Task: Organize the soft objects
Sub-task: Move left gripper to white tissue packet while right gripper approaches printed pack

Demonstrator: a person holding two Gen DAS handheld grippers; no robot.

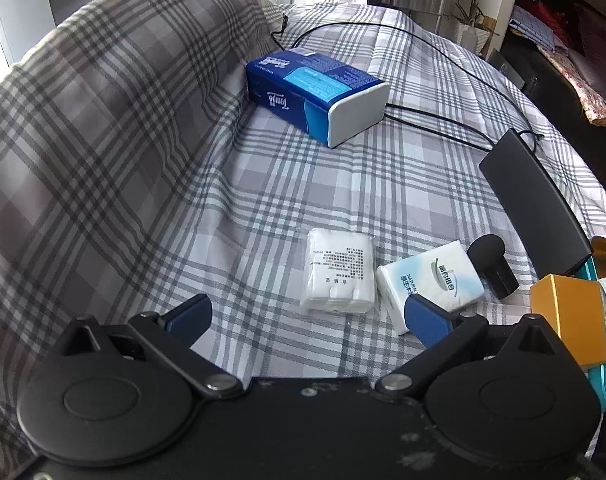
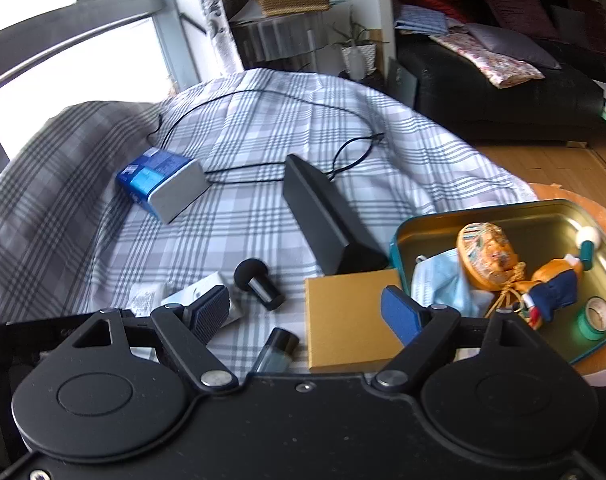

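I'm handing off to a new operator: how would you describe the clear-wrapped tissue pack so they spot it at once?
Start at the plaid-covered bed, with the big blue tissue box near the pillow. Come toward the camera to two small packs lying side by side just ahead of the left gripper. Yours is the left one, the clear-wrapped tissue pack: plain white with small black print, while its neighbour bears a green-and-blue logo.

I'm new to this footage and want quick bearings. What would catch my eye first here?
Probably the big blue tissue box, lying alone far back on the plaid bedcover near its raised fold. Next, the teal tin at the right edge, holding a blue face mask and colourful trinkets. Two small white tissue packs lie side by side just ahead of the open left gripper.
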